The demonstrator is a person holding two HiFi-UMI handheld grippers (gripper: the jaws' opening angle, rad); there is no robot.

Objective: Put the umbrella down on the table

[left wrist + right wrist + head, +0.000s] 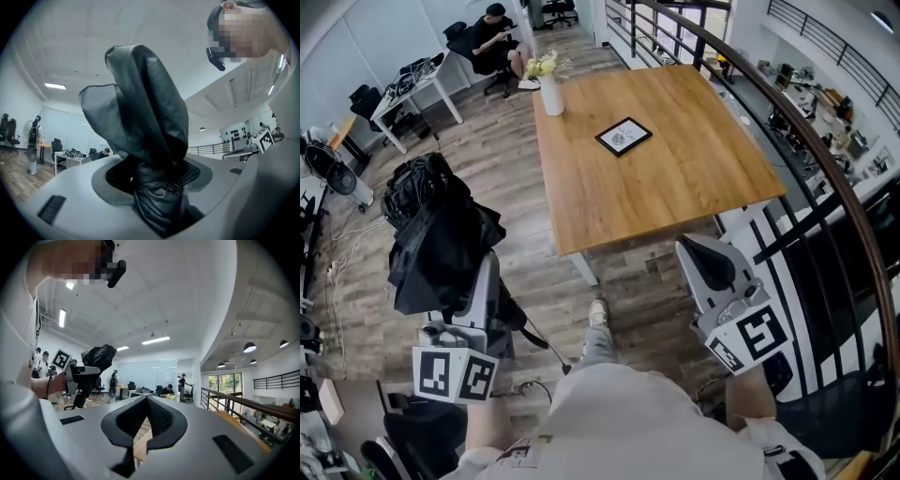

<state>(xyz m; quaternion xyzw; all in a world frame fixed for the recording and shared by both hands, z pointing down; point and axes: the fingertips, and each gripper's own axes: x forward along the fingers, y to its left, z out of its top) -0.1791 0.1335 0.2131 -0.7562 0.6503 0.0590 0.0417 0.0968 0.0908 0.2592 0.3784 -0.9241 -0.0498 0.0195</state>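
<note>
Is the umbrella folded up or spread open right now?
Folded. The umbrella shows black fabric bunched and loose, not stretched out, and the left gripper is shut on the gathered part.

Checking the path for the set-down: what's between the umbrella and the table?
Only bare wood floor separates the umbrella from the table, as the head view shows.

My head view looks steeply down at the table (675,187) from its near side; both gripper views tilt upward, sharing the ceiling (178,296).
</note>
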